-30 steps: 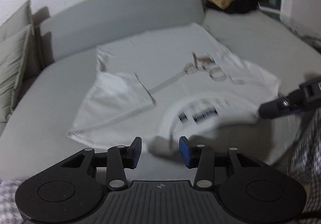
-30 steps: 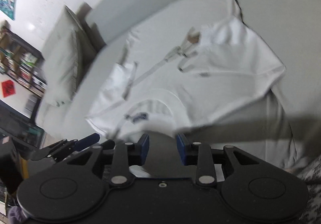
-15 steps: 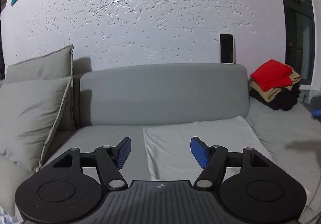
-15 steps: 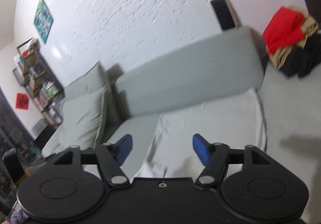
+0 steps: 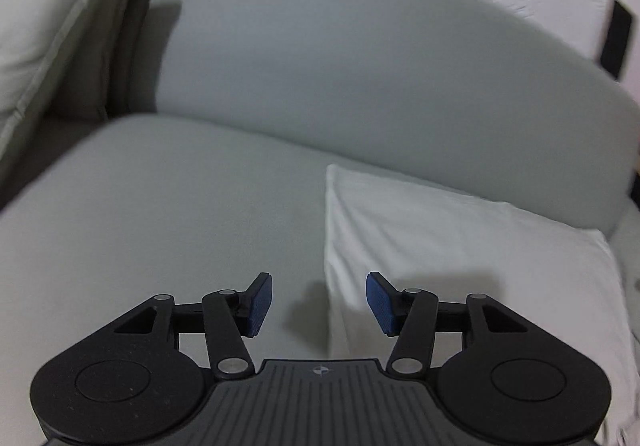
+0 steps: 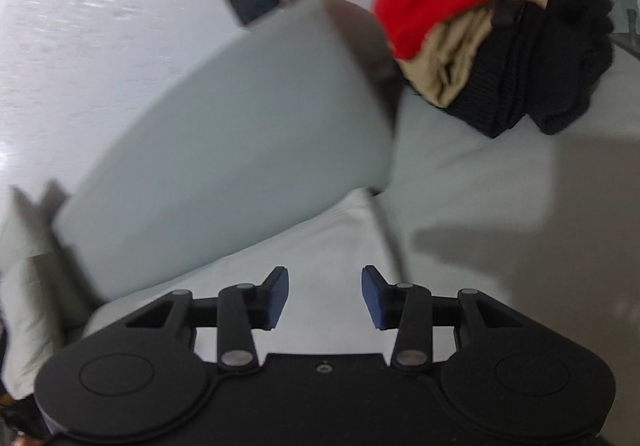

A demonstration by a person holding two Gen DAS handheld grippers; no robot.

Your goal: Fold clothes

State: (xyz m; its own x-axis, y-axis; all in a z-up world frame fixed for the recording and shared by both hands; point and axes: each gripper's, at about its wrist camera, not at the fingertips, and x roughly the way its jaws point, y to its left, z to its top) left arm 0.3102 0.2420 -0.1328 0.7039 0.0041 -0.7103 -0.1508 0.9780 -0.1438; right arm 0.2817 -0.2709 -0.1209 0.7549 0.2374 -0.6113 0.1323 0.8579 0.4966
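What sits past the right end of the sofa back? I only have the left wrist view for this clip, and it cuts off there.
Observer: A pile of clothes on the seat: red on top, tan under it, black at the bottom.
Reviewer: Is the right gripper holding anything?
Observer: No. The right gripper is open and empty above the white garment.
Reviewer: Does the garment reach the pile?
Observer: No, bare grey sofa seat lies between them.
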